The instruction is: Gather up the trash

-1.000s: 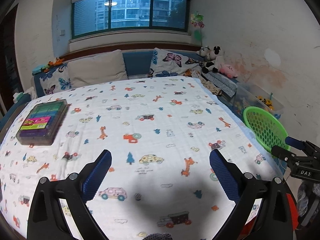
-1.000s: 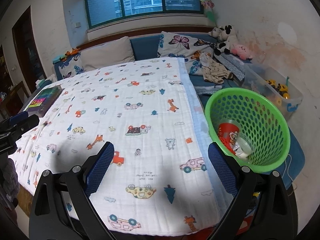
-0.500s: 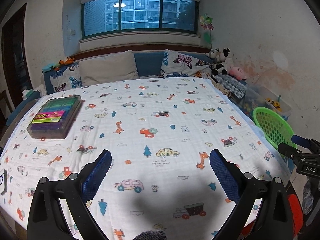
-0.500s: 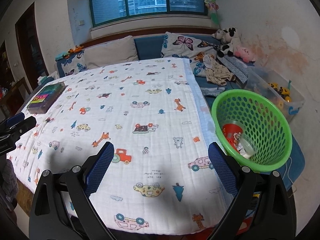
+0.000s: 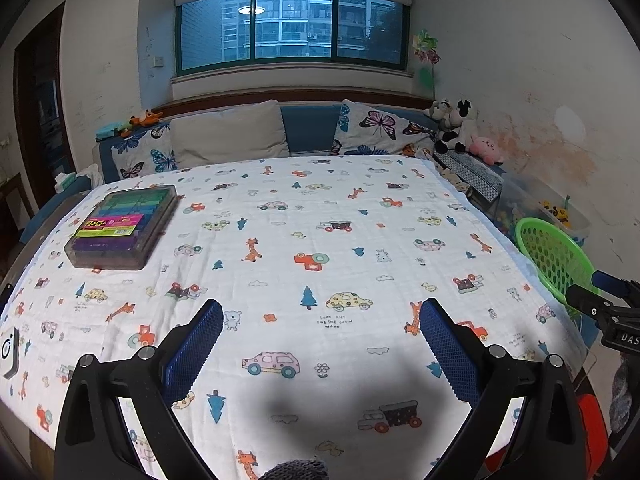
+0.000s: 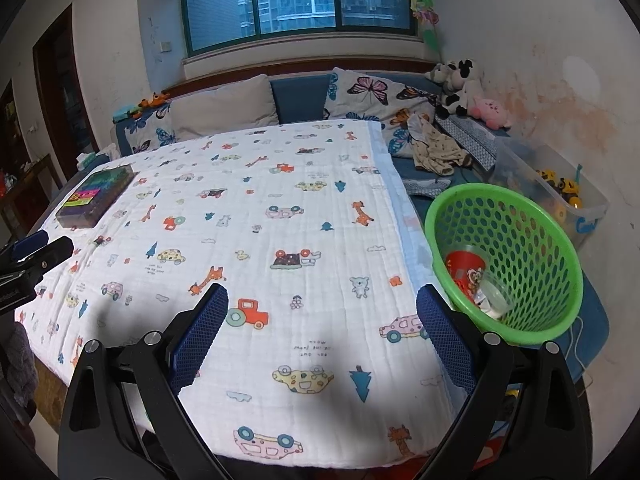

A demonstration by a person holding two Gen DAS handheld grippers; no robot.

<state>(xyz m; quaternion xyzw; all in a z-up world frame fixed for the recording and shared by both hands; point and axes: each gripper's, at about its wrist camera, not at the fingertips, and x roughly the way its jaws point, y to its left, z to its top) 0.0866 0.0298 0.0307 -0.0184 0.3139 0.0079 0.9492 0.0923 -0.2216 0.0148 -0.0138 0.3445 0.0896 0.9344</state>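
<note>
Nearest your cameras, both pairs of tongs hang spread wide with nothing between their blue pads: your left tongs point(image 5: 320, 316) over the near middle of the surface point(image 5: 280, 248), your right tongs point(image 6: 322, 300) over its near right part. The surface is covered by a white cloth printed with cars, giraffes and trees. Just beyond your right tongs, off the right edge of the surface, a green basket point(image 6: 532, 248) leans tilted on a blue cushion, and in it lies the trash: a red cup point(image 6: 466, 270) and a clear plastic cup point(image 6: 494, 294) touching it. Farther out, near the far left corner of the cloth, a box of coloured blocks point(image 5: 122, 226) lies flat. Behind the surface, pillows and plush toys point(image 5: 456, 124) line a sofa under the window point(image 5: 294, 26).
</note>
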